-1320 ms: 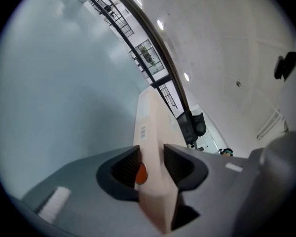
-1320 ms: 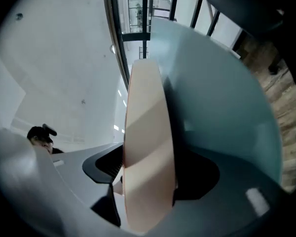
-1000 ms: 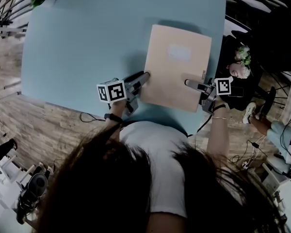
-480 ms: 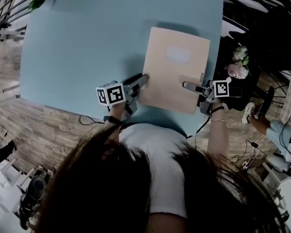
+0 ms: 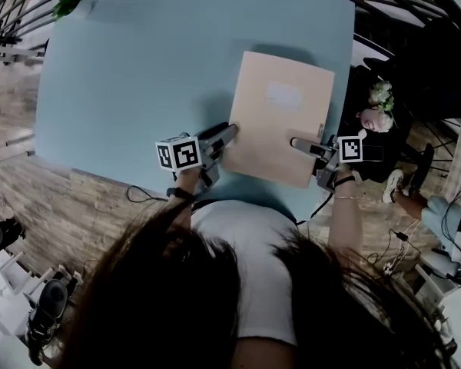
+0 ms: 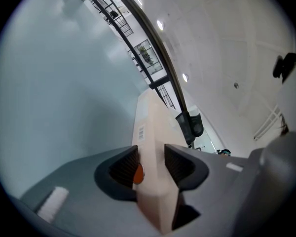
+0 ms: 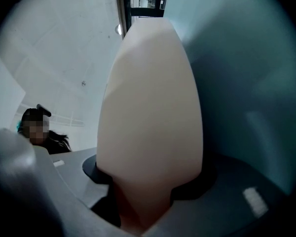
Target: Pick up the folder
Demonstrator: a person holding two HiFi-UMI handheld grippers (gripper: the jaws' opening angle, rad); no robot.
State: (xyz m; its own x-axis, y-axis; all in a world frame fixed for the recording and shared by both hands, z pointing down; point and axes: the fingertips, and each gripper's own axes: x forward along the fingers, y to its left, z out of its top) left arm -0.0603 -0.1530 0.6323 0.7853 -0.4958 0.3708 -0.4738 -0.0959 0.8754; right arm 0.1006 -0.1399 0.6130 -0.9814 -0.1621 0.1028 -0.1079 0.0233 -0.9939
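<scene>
On the pale blue worktop, toward its right side, the folder is seen in the head view with the left gripper at its left edge and the right gripper at its right. Whether it lies flat cannot be made out there, and the grips are too small to be read. Only in the left gripper view are the fingers shown opening with the folder's edge between them and a thin gap at one pad. In the right gripper view the fingers are largely hidden by the folder, which is pinched narrow between them.
</scene>
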